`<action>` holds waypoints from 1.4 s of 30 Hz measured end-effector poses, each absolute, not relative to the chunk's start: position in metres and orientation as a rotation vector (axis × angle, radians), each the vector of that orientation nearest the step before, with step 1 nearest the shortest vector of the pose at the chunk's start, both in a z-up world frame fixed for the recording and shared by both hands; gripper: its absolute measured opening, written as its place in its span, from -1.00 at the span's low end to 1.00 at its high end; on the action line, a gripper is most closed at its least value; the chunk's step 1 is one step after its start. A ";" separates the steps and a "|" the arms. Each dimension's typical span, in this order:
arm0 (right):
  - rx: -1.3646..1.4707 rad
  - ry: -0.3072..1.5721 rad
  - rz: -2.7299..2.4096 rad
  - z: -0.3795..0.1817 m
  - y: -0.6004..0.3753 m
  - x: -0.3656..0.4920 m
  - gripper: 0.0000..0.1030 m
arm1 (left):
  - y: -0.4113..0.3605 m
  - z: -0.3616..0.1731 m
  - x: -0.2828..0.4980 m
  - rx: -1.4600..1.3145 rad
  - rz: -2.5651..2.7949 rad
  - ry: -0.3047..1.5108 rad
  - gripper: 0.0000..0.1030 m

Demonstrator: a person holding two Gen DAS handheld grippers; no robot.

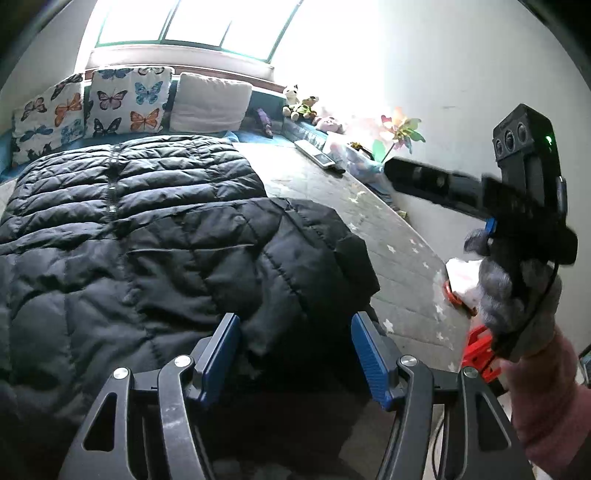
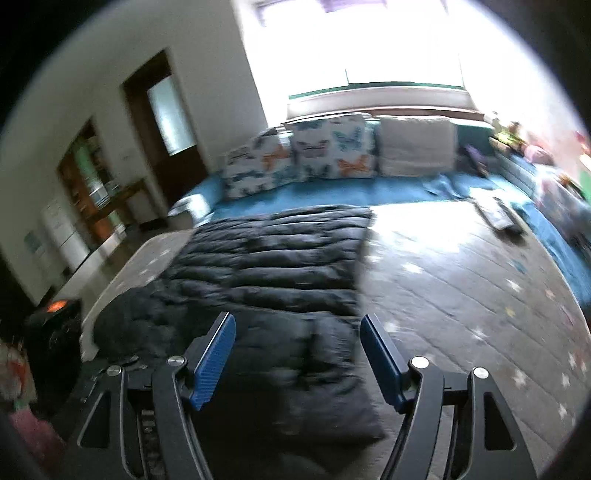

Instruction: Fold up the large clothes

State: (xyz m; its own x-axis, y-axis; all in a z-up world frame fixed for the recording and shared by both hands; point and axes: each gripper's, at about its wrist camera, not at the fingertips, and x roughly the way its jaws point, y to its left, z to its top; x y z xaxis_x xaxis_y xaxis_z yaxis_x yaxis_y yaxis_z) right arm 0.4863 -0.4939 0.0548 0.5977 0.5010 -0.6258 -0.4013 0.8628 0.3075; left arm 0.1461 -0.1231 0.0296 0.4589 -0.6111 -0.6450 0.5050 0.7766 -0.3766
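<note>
Bed [image 1: 388, 229], left claw [image 1: 295, 354] tilted down

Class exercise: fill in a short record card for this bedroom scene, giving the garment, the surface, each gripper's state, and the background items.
garment: black quilted jacket, lying spread out
surface: grey star-patterned cover
left gripper: open, nothing between its fingers
right gripper: open, holding nothing
background: butterfly pillows, plain pillow, window
</note>
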 end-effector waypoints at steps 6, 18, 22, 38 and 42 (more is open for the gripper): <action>0.037 0.796 0.641 0.043 -0.437 0.486 0.49 | -0.064 0.074 0.121 -0.146 -0.594 0.737 0.29; -0.103 0.932 0.594 -0.014 -0.405 0.501 0.49 | 0.097 0.061 0.175 -0.228 -0.189 0.791 0.42; -0.106 0.944 0.599 -0.027 -0.412 0.499 0.50 | 0.114 0.028 0.179 -0.251 -0.193 0.840 0.42; -0.204 0.989 0.562 -0.031 -0.404 0.497 0.50 | 0.096 -0.016 0.186 -0.170 -0.210 0.883 0.46; -0.214 0.952 0.536 -0.002 -0.398 0.492 0.50 | 0.095 -0.016 0.189 -0.168 -0.208 0.888 0.46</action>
